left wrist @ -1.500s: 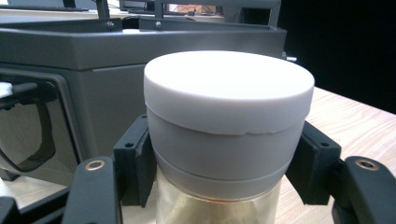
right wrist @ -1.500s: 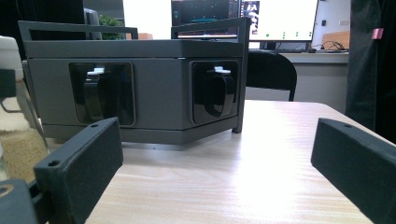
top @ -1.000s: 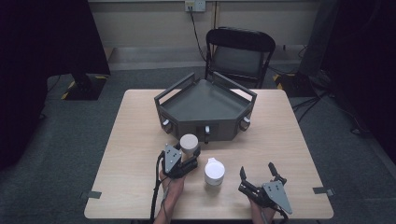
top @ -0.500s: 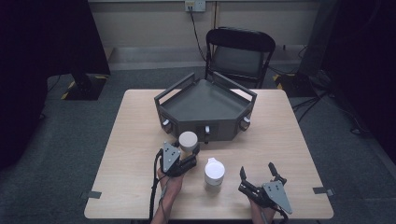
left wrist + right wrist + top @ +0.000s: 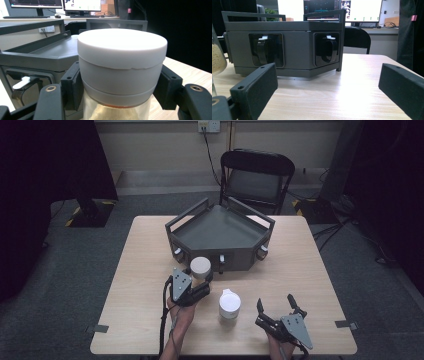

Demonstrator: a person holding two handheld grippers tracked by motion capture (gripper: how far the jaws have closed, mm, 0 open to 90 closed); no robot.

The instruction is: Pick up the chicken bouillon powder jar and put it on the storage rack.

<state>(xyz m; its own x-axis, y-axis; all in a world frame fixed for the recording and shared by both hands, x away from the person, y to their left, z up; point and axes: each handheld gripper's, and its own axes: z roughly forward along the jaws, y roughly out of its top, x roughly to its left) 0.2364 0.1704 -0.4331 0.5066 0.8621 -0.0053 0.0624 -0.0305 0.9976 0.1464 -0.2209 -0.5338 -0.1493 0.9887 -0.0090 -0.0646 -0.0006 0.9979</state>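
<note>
The wooden table point(image 5: 140, 270) carries a grey angular tray box point(image 5: 220, 227) toward its far side, in front of a black chair point(image 5: 257, 177). The tray box's front faces hold recessed black handles with pale tips; in the right gripper view two of them show, the rest turned away. No writing is legible on the box. The monitors behind it are too blurred to read.

The left gripper point(image 5: 202, 281) stands just in front of the box, its jaws clamped on either side of a jar point(image 5: 122, 72), just under the jar's white lid. The jar's lower part is cut off in the left gripper view; its clear glass shows a pale grainy filling, and no label is visible.

A second white-lidded jar point(image 5: 229, 304) stands alone between the two grippers.

The right gripper point(image 5: 276, 306) rests near the table's near edge, jaws wide apart around nothing.
</note>
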